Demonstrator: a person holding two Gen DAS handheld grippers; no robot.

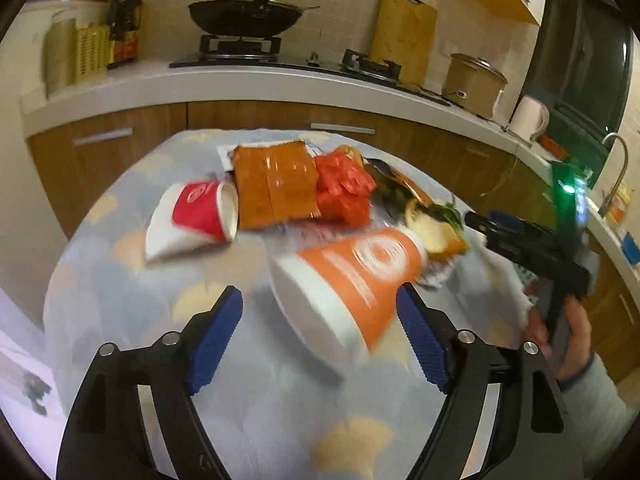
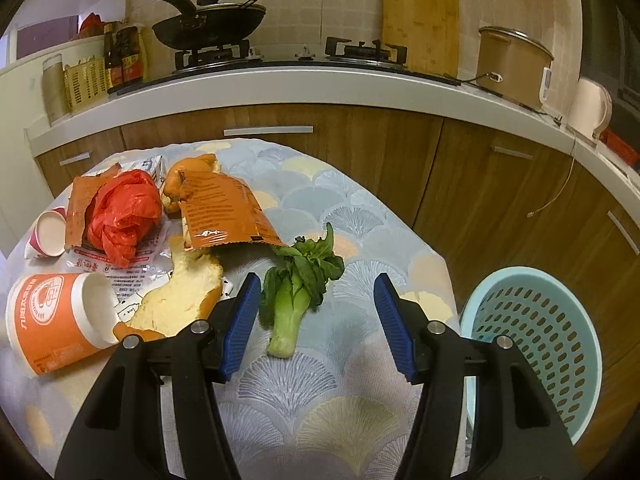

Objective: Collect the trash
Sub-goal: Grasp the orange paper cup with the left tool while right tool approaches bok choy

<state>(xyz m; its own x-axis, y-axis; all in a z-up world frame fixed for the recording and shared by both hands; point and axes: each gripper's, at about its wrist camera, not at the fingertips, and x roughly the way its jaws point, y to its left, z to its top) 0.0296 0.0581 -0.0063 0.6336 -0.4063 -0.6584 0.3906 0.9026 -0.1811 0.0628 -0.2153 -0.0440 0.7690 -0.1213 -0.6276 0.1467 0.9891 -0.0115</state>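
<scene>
The left gripper (image 1: 320, 328) is spread wide with nothing between its blue pads, low over the cloth-covered bench (image 1: 248, 400). Just beyond it an orange paper cup (image 1: 352, 276) lies on its side, its base toward the camera and its lower edge right by the right-hand pad; the blur hides whether they touch. The right gripper (image 2: 316, 316) is also wide apart and empty. Between its fingers, nearer the left one, a green leafy vegetable (image 2: 296, 288) lies flat on the cloth with its pale stem end toward the camera.

To the right of the bench, down beside it, stands a light blue perforated basket (image 2: 536, 344).

Left of the vegetable lies a piece of orange peel (image 2: 180, 300), pith side up, its end against the mouth of the orange cup. Farther back sit a torn orange packet (image 2: 228, 216), a crumpled red plastic bag (image 2: 120, 216) resting on printed clear wrappers, and a red and white paper cup (image 1: 192, 216) on its side at the far left.

Beyond the bench runs a kitchen counter (image 2: 280, 80) with wooden cupboards below, carrying a black wok (image 2: 208, 24) on a gas hob, a wooden cutting board (image 2: 420, 16) against the tiles, and a brown rice cooker (image 2: 512, 64).
</scene>
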